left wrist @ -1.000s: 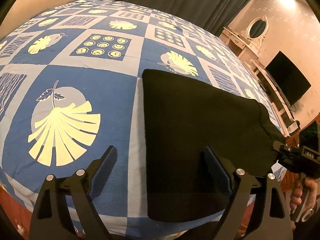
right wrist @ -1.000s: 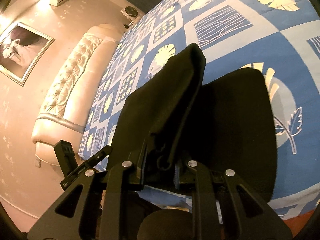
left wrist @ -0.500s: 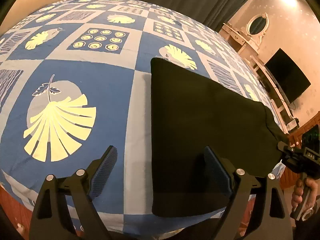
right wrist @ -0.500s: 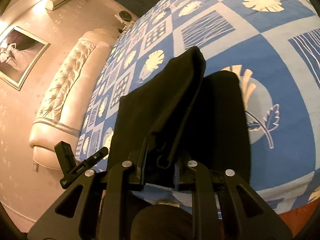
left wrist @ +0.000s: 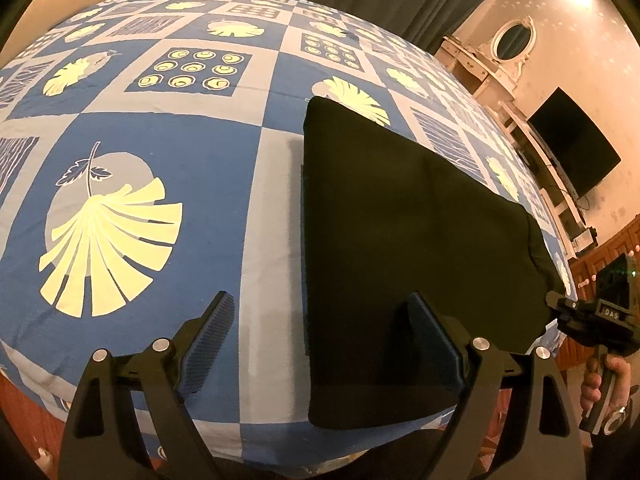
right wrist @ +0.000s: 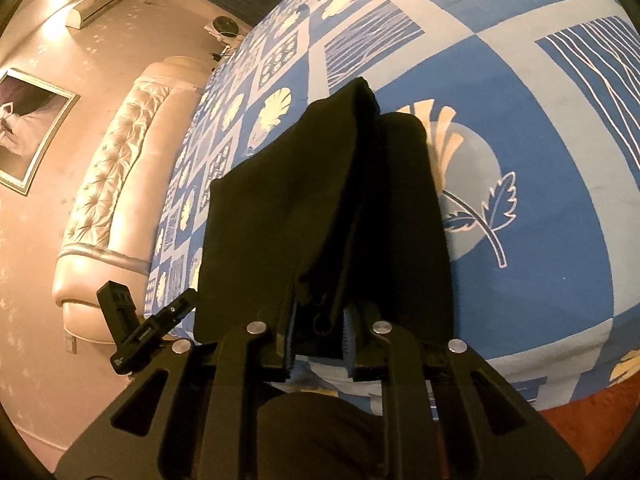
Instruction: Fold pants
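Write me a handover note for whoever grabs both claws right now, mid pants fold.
Right claw: shut on a bunched edge of the black pants, lifting that side off the bed.
Left claw: open, holding nothing, poised over the pants' near left edge.
Pants: already folded into a compact panel near the bed's front edge, the left part flat on the blue patterned sheet.
Left: probably carry the lifted side across, lay it down, release, smooth. Whether another fold is needed I cannot tell.
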A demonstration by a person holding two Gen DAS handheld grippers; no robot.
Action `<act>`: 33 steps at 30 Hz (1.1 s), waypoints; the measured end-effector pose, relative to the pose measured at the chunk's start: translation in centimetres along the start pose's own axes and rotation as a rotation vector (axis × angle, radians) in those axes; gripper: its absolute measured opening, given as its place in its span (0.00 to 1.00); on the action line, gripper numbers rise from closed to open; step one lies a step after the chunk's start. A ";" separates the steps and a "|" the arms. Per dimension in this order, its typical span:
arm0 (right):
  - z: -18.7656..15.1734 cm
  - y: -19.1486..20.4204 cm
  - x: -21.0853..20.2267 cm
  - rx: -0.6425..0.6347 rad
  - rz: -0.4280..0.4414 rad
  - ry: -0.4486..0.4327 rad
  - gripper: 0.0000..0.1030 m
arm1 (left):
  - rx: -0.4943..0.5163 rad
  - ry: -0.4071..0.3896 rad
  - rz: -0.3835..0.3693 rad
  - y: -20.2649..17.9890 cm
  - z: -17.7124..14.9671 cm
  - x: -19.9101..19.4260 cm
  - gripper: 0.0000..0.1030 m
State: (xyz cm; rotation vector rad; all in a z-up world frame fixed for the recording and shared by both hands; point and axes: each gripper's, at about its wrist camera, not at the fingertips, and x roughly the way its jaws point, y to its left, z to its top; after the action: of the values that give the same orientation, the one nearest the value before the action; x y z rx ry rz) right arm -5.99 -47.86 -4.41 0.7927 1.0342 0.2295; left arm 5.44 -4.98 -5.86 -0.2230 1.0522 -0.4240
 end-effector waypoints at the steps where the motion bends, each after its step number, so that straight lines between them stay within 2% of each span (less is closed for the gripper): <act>1: -0.1 0.0 0.0 0.001 -0.004 -0.003 0.15 | -0.004 0.004 -0.002 0.0 0.0 0.0 0.84; 8: -0.4 2.1 -1.3 -0.079 -0.021 -0.037 0.14 | 0.000 0.010 -0.005 -0.1 -0.1 0.2 0.84; 16: -0.6 -0.7 -0.2 -0.013 -0.065 0.015 0.14 | 0.020 0.040 -0.014 -0.6 -0.4 0.8 0.84; 21: -0.7 -1.5 0.1 0.016 -0.055 0.030 0.17 | 0.015 0.058 -0.014 -0.6 -0.6 1.0 0.85; 23: -0.7 -1.8 -0.1 0.044 -0.025 0.041 0.22 | 0.011 0.061 -0.012 -0.6 -0.6 1.1 0.85; 25: -0.4 -1.8 -1.4 0.056 -0.014 -0.002 0.26 | 0.010 0.062 -0.006 -0.6 -0.7 1.1 0.85; 27: 0.6 -1.9 -3.3 0.076 0.027 -0.075 0.41 | 0.007 0.065 -0.001 -0.5 -0.7 1.1 0.85; 28: 1.0 -2.2 -3.9 0.090 0.039 -0.104 0.55 | 0.003 0.067 -0.004 -0.4 -0.7 1.1 0.85; 29: 1.6 -2.4 -4.6 0.104 0.056 -0.131 0.63 | -0.002 0.068 -0.007 -0.4 -0.7 1.2 0.85; 31: 3.2 -3.0 -5.1 0.116 0.093 -0.163 0.64 | -0.008 0.070 -0.010 -0.3 -0.7 1.2 0.85; 33: 4.8 -3.7 -4.7 0.131 0.089 -0.182 0.67 | -0.011 0.069 -0.011 -0.3 -0.8 1.2 0.85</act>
State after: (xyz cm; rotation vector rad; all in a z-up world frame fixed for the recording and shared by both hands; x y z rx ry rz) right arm -5.13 -55.21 -2.44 0.9610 0.8494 0.1633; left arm 5.19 -5.74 -7.15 -0.2249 1.1215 -0.4385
